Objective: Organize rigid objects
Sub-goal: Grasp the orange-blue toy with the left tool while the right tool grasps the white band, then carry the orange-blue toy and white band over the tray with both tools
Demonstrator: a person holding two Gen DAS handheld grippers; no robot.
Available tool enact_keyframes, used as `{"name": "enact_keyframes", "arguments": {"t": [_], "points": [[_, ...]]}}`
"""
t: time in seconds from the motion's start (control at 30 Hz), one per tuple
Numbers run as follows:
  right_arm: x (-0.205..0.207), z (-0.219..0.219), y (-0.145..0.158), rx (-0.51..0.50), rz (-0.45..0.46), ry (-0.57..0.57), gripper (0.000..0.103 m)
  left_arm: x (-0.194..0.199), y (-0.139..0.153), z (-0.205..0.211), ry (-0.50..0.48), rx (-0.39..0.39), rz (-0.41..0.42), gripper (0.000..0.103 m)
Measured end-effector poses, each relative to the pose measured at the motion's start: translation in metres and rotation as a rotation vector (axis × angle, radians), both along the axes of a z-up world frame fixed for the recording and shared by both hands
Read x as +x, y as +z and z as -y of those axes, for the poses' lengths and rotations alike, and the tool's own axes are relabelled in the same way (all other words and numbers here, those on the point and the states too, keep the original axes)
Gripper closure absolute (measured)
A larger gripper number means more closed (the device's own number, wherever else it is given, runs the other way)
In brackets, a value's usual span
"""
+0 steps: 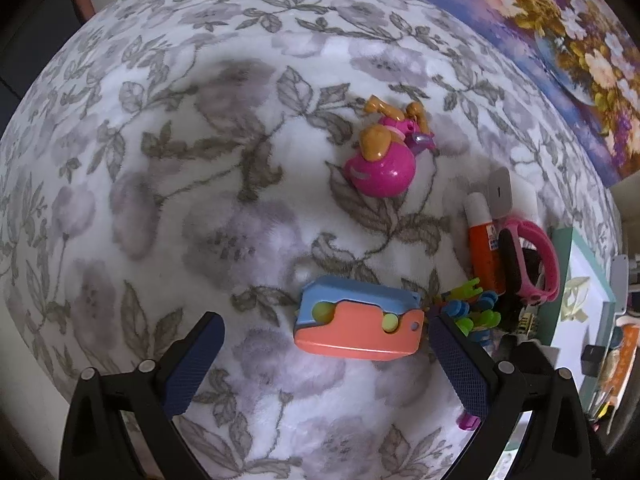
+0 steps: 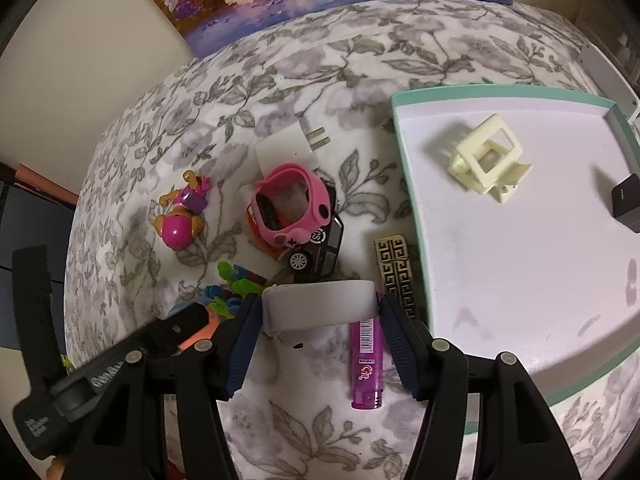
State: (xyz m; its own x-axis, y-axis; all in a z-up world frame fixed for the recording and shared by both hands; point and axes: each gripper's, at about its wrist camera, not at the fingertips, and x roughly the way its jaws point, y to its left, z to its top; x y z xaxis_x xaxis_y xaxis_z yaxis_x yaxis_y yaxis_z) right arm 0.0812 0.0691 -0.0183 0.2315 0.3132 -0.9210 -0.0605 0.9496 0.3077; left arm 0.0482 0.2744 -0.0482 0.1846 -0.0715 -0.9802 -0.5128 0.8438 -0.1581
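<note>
Jaws of our right gripper (image 2: 320, 312) are clamped on a white case (image 2: 320, 310), pads on its two ends, so its long axis runs straight across from 9 to 3 o'clock. The tray (image 2: 520, 376) lies toward 2 o'clock from it, well within reach, already holding a cream clip (image 2: 486, 158). We judge the case goes there next. Our left gripper (image 1: 326, 338) hangs wide open over the bed, with the blue-and-orange toy (image 1: 358, 320) between its jaws toward the right one, long axis also 9 to 3, not yet gripped.
</note>
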Motion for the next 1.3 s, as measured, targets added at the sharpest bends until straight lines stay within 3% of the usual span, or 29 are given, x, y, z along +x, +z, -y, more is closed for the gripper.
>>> {"name": "enact_keyframes", "arguments": {"t": [0.23, 0.33, 0.7, 0.77, 0.83, 1.07, 1.3], "points": [[0.0, 0.004, -0.001, -0.006, -0.006, -0.008, 0.041, 0.005, -0.008, 0.018, -0.061, 0.06, -0.031, 0.001], [0.001, 0.004, -0.002, -0.007, -0.009, -0.012, 0.041, 0.006, -0.011, 0.022, -0.071, 0.07, -0.036, 0.007], [0.002, 0.005, -0.008, -0.015, -0.023, -0.015, 0.041, 0.013, -0.027, 0.031, -0.082, 0.109, -0.046, 0.009], [0.002, 0.005, -0.008, -0.013, -0.025, -0.018, 0.041, 0.014, -0.025, 0.033, -0.084, 0.123, -0.037, 0.015], [0.002, 0.005, -0.007, -0.01, -0.024, -0.017, 0.041, 0.014, -0.021, 0.033, -0.084, 0.13, -0.021, 0.029], [0.0, 0.006, 0.003, 0.008, -0.001, -0.014, 0.041, 0.015, -0.013, 0.027, -0.064, 0.103, -0.004, 0.03], [-0.003, 0.012, 0.017, 0.026, 0.028, -0.023, 0.041, 0.009, 0.019, 0.018, -0.046, 0.125, 0.09, 0.03]]}}
